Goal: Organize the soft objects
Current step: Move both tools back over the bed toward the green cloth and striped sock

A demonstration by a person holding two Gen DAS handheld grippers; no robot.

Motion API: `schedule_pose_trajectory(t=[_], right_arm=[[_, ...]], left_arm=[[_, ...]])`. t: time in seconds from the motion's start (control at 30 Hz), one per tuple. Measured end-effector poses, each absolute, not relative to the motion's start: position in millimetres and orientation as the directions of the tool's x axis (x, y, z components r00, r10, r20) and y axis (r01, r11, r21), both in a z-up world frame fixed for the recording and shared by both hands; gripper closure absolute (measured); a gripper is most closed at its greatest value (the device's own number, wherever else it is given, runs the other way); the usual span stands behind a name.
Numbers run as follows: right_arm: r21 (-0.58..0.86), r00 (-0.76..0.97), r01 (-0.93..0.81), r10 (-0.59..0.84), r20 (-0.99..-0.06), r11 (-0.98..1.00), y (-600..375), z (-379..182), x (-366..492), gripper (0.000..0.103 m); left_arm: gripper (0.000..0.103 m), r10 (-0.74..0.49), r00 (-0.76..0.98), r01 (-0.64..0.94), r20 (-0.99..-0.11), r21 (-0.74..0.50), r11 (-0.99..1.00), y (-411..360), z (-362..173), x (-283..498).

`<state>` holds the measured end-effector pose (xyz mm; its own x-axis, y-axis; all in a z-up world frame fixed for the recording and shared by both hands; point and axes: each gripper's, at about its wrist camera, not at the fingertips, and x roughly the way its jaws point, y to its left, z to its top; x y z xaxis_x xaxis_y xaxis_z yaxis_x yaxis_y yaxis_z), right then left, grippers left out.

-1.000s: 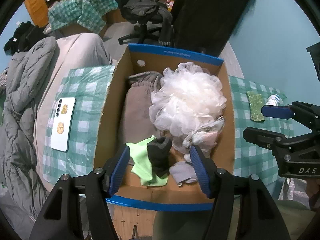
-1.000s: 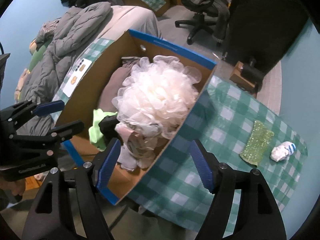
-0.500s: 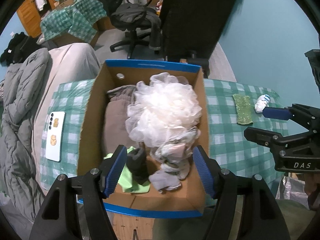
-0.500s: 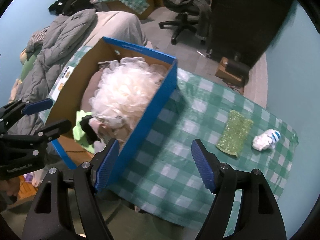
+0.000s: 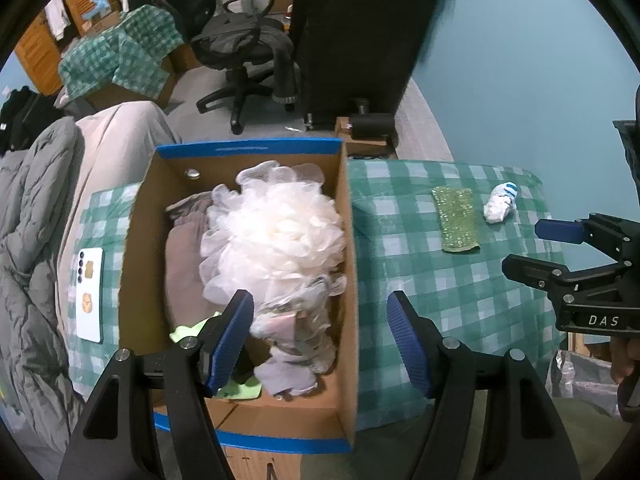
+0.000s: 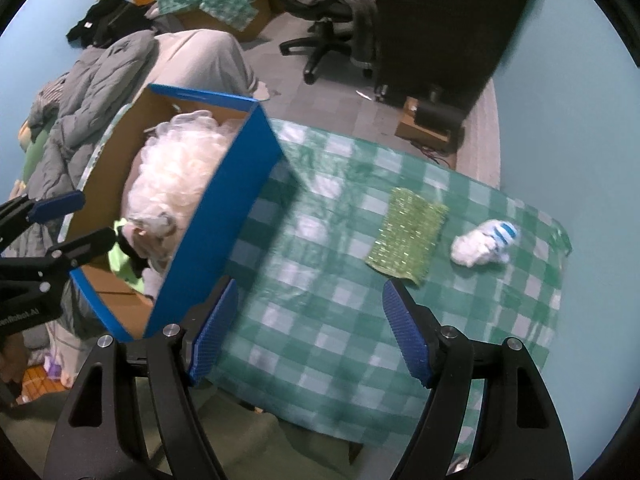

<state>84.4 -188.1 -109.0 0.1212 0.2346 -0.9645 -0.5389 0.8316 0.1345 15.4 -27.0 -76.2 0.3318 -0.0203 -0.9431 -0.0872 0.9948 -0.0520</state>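
Note:
A cardboard box (image 5: 347, 216) with blue edges stands on the green checked tablecloth (image 5: 440, 280) and holds a white mesh pouf (image 5: 276, 232), brown cloth (image 5: 182, 264), a lime green cloth (image 5: 188, 330) and grey socks (image 5: 284, 372). My left gripper (image 5: 320, 336) hangs open above the box's right wall, empty. My right gripper (image 6: 310, 328) is open and empty over the bare tablecloth (image 6: 320, 340) right of the box (image 6: 224, 208). Beyond it lie a sparkly green cloth (image 6: 406, 236) and a balled white sock with blue stripes (image 6: 482, 244); both also show as cloth (image 5: 456, 218) and sock (image 5: 500, 206).
A white phone (image 5: 90, 294) lies left of the box. A grey quilt (image 5: 28, 240) is piled at the far left. An office chair (image 5: 244, 52) and a dark cabinet (image 5: 356, 40) stand behind the table, and a teal wall (image 6: 560, 100) bounds the right side.
Both grippers have moved to the right: the left from over the box's middle to its right wall, the right from over the box to over the bare tablecloth. The left jaws widened slightly.

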Motion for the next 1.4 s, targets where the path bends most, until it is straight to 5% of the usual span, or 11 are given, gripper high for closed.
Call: schedule_pose_trajectory(t=[1.4], right_arm=[[0.095,0.103,-0.307,0.132,-0.986,0.947,-348,-155,156,0.028]], left_arm=[[0.024,-0.094,0.249,0.103,-0.964,-0.071,0.992,-151,-128,119]])
